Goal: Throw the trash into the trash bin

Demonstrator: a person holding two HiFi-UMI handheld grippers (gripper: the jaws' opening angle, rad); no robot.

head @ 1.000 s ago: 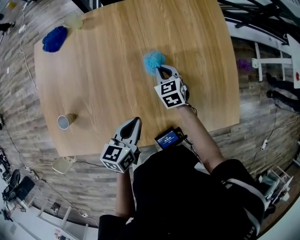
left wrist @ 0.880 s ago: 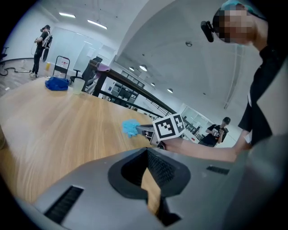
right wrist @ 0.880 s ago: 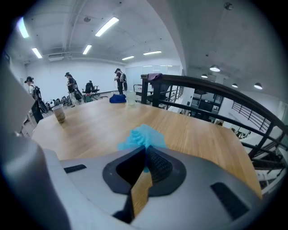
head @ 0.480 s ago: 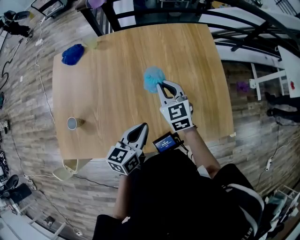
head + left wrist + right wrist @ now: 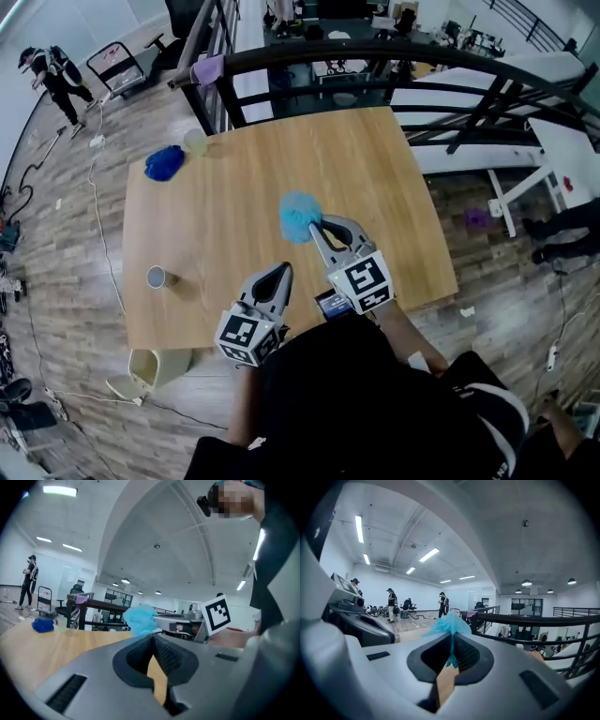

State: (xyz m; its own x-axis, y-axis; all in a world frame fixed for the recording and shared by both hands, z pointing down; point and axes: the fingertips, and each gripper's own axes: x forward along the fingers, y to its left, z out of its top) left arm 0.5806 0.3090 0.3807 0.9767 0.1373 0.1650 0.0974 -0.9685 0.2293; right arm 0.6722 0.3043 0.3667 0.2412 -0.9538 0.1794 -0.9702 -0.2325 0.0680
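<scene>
Right gripper [image 5: 315, 228]: jaws closed, pinching the blue trash [image 5: 299, 217] over the table [image 5: 234, 178]. The trash juts forward off the jaw tips. It is roundish, so its long axis is indeterminate. Left gripper [image 5: 280, 270]: jaws closed, empty. Bin [image 5: 150, 367]: on the floor beside the table corner.

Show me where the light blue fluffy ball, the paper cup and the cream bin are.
light blue fluffy ball [image 5: 298, 217]: head view, middle of the fluff.
paper cup [image 5: 157, 277]: head view, its open mouth.
cream bin [image 5: 167, 366]: head view, its side wall.
</scene>
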